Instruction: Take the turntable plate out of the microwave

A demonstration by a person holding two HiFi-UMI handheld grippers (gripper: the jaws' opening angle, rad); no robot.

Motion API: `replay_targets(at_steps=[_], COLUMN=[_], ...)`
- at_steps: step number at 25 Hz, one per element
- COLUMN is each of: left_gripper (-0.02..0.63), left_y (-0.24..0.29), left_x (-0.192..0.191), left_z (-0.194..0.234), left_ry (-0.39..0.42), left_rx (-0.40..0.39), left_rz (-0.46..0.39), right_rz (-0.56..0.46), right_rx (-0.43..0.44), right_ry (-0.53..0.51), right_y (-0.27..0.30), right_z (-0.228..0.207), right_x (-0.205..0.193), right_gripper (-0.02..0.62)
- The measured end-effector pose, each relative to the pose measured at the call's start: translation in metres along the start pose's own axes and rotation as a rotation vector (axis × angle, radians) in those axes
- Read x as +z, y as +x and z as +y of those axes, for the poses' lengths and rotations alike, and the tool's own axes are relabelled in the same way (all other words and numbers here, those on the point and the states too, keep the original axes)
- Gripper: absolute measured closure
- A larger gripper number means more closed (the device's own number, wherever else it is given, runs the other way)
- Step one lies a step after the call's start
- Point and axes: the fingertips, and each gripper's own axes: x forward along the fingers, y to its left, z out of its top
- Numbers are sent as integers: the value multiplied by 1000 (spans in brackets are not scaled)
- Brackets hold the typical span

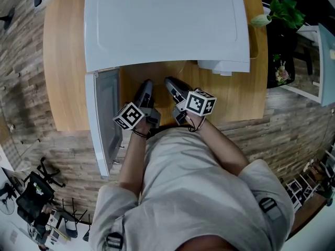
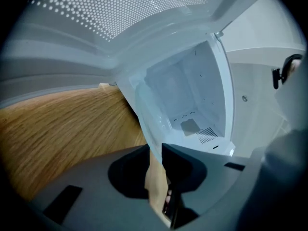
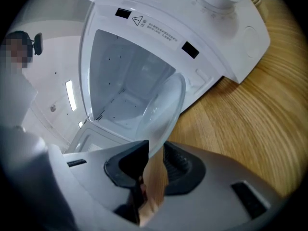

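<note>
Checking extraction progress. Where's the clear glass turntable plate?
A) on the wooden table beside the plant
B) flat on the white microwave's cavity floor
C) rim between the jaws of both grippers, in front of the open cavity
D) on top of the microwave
C: the clear glass turntable plate has its rim gripped by the right gripper and the left gripper, and the cavity of the white microwave behind it holds no plate.

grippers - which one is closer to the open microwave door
The left gripper: it sits just beside the open door at the head view's left. The right gripper is farther over; both grip the glass plate.
</note>
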Motion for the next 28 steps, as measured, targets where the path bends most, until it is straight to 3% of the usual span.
replay_targets(at_steps=[7,9,12,19,21,28], left_gripper=[492,436,420,454,485,489], left_y=[0,2,5,19,19,18], left_x=[5,9,20,31,30,28], left_z=[7,11,13,9,10,9], left_ry=[45,29,1,22,19,17], left_rx=[26,31,19,15,21,23], left_rz=[-2,-8,-33,-38,-41,-32], right_rz=[10,23,7,-74,-76,-74], right_rx=[11,2,-12,-61,-63,-49], right_ry=[-30,-58,-60,-83,-96,-96], right_y=[-1,0,0,8,10,8], right_z=[-3,-7,-15,-25,-25,-25], right_x=[-1,2,14,52,54,54], right_gripper=[478,435,423,454,451,457])
